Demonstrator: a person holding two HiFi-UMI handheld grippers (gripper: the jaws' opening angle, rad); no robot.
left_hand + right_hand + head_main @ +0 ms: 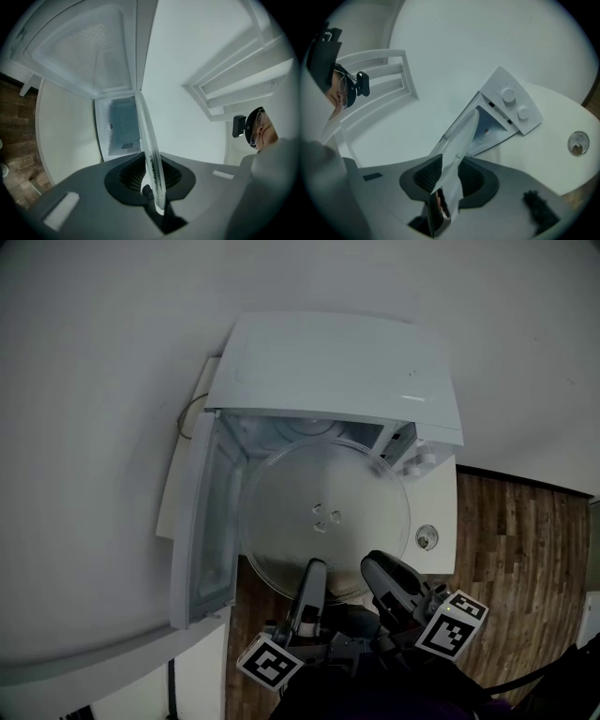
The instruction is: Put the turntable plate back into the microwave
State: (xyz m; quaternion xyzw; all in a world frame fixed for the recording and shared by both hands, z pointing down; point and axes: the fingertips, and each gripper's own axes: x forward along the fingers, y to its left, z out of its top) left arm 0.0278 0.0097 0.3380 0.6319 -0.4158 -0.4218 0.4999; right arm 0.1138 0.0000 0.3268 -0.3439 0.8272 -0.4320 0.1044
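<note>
While the left gripper [315, 568] and the right gripper [377, 563] each pinch its near rim between their jaws, the round clear glass turntable plate [323, 517] hangs level just in front of the open white microwave [328, 362], its far edge at the cavity mouth. The microwave's white door [202, 521] stands swung wide at the left, beside the plate

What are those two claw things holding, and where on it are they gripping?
The glass turntable plate. The left gripper and right gripper each clamp its near rim, side by side, holding it in front of the open microwave.
</note>
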